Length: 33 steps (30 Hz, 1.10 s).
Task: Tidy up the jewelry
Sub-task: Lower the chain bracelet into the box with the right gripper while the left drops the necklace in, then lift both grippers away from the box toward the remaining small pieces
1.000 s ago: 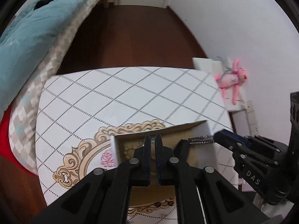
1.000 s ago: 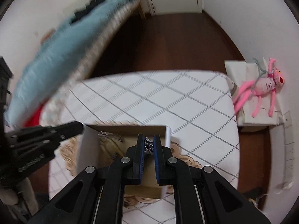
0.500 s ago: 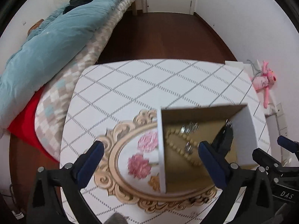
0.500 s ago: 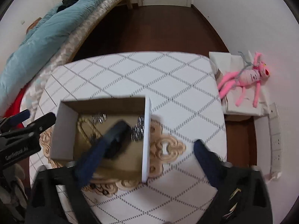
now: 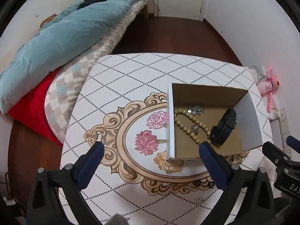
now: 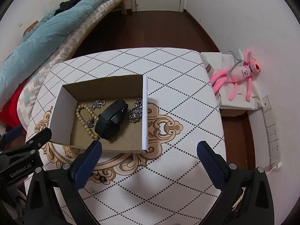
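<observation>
A white cardboard box [image 5: 169,123] [image 6: 144,112] stands open on the patterned table. Inside lie a wooden bead bracelet [image 5: 184,124] [image 6: 85,119], a black wristband [image 5: 224,129] [image 6: 111,121], a silver chain [image 6: 136,110] and small silver pieces [image 5: 196,109] [image 6: 97,104]. My left gripper [image 5: 150,148] is open and empty, raised above the table left of the box. My right gripper [image 6: 149,146] is open and empty above the box's near right corner. A small silver piece [image 5: 199,200] lies on the table near the front edge.
The table [image 5: 131,71] [image 6: 178,71] has a diamond grid and floral medallion. A bed with a blue duvet [image 5: 56,37] [image 6: 46,31] is at the left. A pink plush toy [image 6: 238,73] [image 5: 268,88] lies on a white stand at the right.
Both grippers were shut low inside the box a second ago. They have opened and pulled back and up, leaving the jewelry in the box.
</observation>
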Each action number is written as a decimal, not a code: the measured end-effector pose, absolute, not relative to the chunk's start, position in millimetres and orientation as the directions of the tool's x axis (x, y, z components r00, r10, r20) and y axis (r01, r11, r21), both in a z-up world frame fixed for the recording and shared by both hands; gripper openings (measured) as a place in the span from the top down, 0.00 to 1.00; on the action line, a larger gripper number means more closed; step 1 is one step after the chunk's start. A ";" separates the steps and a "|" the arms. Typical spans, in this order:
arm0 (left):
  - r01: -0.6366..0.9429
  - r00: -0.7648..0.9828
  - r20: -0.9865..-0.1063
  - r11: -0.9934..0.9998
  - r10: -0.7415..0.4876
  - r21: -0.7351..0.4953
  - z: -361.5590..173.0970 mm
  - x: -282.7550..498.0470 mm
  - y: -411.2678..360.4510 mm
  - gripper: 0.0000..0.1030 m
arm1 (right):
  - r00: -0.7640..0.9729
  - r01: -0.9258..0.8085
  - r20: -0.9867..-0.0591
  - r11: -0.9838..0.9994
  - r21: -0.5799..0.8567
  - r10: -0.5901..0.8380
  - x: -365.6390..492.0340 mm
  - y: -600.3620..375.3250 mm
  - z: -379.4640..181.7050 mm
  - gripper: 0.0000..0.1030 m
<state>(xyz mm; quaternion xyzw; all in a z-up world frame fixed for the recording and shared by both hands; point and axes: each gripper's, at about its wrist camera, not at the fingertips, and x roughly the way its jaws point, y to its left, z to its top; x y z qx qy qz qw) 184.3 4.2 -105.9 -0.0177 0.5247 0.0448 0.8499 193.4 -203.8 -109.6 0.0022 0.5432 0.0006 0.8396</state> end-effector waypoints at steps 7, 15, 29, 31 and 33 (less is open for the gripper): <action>-0.094 0.519 -0.853 0.996 0.057 0.010 -72.5 159.4 1.2 0.00 | 0.487 0.034 -0.873 0.999 0.001 -0.016 170.4 -211.3 -77.5 0.01; -0.065 0.602 -0.798 0.998 0.027 -0.015 -28.0 127.5 -7.2 0.00 | 0.576 0.051 -0.817 0.999 0.013 -0.019 137.5 -215.6 -31.8 0.01; -0.052 0.630 -0.776 0.998 0.017 -0.020 1.9 100.2 -16.3 0.00 | 0.658 0.053 -0.753 0.998 0.044 -0.002 94.6 -221.2 20.1 0.01; -0.066 0.624 -0.780 0.998 0.040 -0.001 -4.1 100.4 -14.8 0.00 | 0.644 0.053 -0.765 0.997 0.062 0.014 94.4 -222.6 16.3 0.01; -0.079 0.608 -0.793 0.997 0.050 0.002 -15.7 102.1 -10.6 0.00 | 0.620 0.054 -0.784 0.996 0.064 0.017 96.3 -222.5 5.9 0.01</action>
